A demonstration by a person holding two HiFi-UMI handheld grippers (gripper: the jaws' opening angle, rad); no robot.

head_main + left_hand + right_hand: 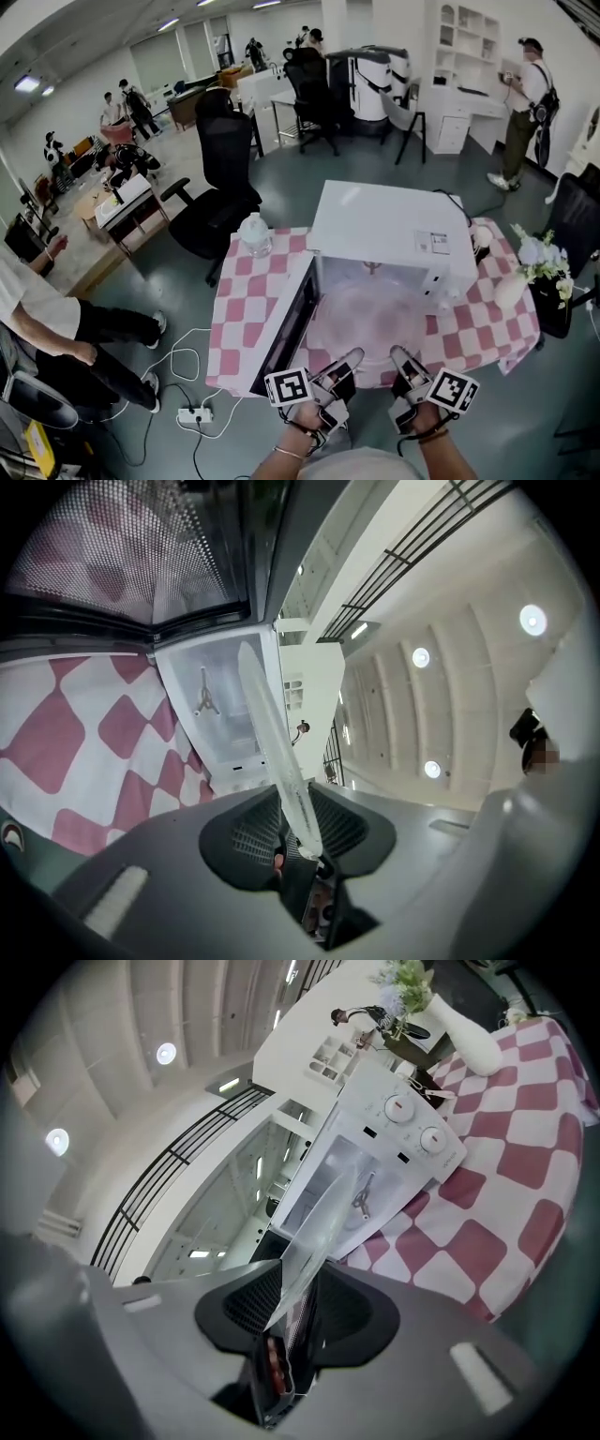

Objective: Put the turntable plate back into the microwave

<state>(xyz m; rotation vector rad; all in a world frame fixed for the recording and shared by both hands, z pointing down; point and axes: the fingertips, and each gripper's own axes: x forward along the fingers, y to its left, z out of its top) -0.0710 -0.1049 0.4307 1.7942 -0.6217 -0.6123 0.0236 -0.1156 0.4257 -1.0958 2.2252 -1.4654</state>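
My left gripper [347, 364] and right gripper [403, 358] each pinch the plate's [366, 314] near rim at the open microwave [384, 225] mouth. I judge it best held level, slid in and centred over the hub [204, 697].

No text readable anywhere, sticker [432, 243] on the microwave [375, 220] top too small to make out

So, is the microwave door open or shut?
Open. In the head view the microwave door stands swung out to the left, and the hub on the microwave's floor shows in both gripper views.
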